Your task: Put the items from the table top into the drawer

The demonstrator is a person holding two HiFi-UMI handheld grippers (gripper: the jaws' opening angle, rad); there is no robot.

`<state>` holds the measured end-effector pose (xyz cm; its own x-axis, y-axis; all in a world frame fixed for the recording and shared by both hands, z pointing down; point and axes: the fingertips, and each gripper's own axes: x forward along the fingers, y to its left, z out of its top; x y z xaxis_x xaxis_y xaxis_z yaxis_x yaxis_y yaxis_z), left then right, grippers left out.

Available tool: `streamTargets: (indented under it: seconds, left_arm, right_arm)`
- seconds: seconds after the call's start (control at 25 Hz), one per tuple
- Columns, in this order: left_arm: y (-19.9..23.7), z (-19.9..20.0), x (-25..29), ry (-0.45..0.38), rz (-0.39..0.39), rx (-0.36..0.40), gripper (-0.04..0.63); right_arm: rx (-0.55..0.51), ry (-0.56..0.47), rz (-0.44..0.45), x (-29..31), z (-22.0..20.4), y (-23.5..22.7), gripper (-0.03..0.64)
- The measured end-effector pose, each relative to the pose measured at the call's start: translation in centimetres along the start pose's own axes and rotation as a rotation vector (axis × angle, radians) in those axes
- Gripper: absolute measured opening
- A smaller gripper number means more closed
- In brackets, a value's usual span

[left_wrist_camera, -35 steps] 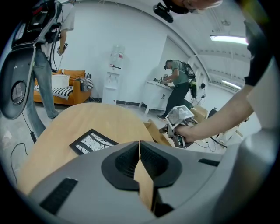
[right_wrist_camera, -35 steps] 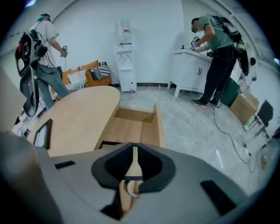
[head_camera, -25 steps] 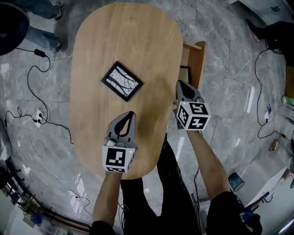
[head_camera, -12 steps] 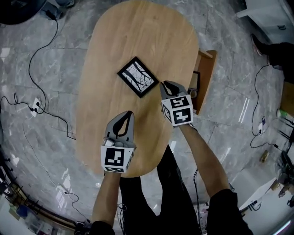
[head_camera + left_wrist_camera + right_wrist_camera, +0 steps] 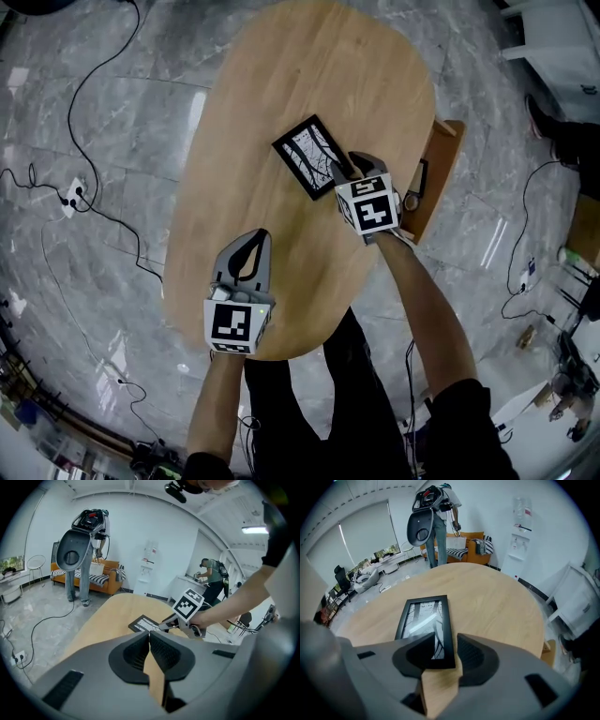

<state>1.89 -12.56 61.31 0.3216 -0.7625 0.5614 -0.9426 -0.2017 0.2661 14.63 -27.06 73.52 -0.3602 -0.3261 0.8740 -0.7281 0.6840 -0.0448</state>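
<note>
While the left tongs hang over the near end of the oval wooden bench, the right tongs are at the picture frame further along it.

Left tongs: jaws clenched together, nothing between them, only bare bench ahead of the pads. They are well apart from the frame.

Right tongs: jaws released, standing apart. The near right corner of the picture frame lies in the gap between them. The left jaw is over the glass, the right jaw over bare wood just beside the frame's right edge. Whether either pad touches the frame cannot be told. From the left gripper view the right tongs reach in low from the right, tips at the frame's near end.

Picture frame: black rim, black-and-white branch print, lying flat on the bench, right of centre and set at an angle to the bench's long axis.

Drawer: pulled open at the bench's right side, just right of the right tongs. A dark flat object and a small round one show inside, too small to identify.

Floor: grey marble, with loose black cables at left.
</note>
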Motion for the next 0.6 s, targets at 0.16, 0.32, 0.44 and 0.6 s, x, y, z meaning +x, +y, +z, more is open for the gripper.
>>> streamTargets:
  seconds: [0.16,0.32,0.44,0.6]
  left_arm:
    - [1.0,-0.4,-0.5,0.005,0.011,-0.012,0.018]
    - [1.6,-0.7,-0.6,0.011,0.012,-0.018,0.018]
    - [2.1,-1.4,-0.7,0.034,0.014,-0.032,0.018]
    - [2.0,-1.3,-0.5,0.025,0.006,-0.019,0.018]
  right_arm:
    - [0.021,0.030,0.003,0.9,0.0,-0.2,0.141]
    - [0.056,0.034,0.027,1.2,0.0,-0.2,0.126]
    - [0.066,0.053,0.042,1.3,-0.1,-0.1,0.097]
    - [0.050,0.071,0.045,1.2,-0.3,0.3,0.071]
